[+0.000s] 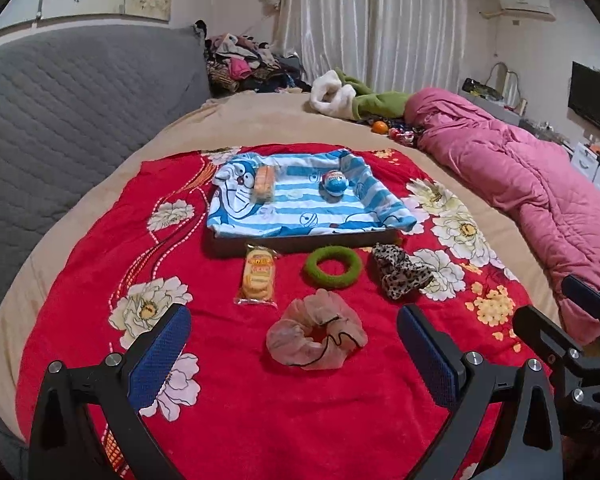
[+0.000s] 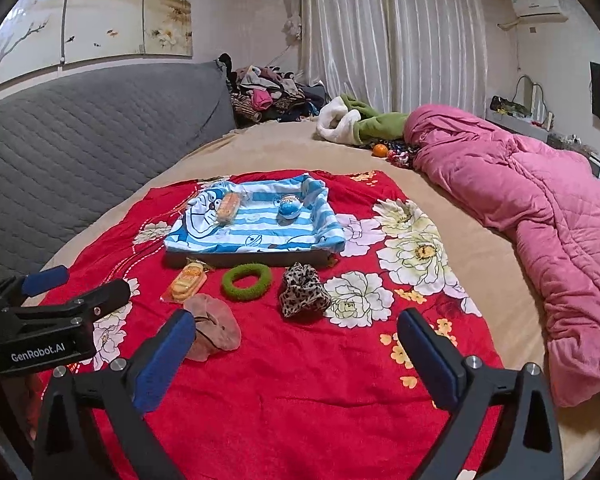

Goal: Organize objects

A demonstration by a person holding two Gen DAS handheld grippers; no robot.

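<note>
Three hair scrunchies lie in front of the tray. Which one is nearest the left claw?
The sheer pink scrunchie, the one with the thin black edging. It lies just ahead of the open left claw; the green one and the leopard-print one lie nearer the tray.

The tray (image 1: 300, 240) is mostly covered by a striped cloth (image 1: 300, 204), so only its dark front wall shows. In the right wrist view, a blue pad (image 2: 168, 354) hides part of the pink scrunchie (image 2: 216, 330) in front of the tray. The words on the snack pack (image 1: 257, 276) in front of the tray are too small to read. Far behind the tray, the small shiny things (image 1: 400, 132) by the orange ball (image 1: 379, 127) are too tiny to tell. The heap of clothes (image 1: 244, 62) far behind the tray is a blur of colours. The TV (image 1: 596, 98) far to the right of the tray is cut off by the edge.
</note>
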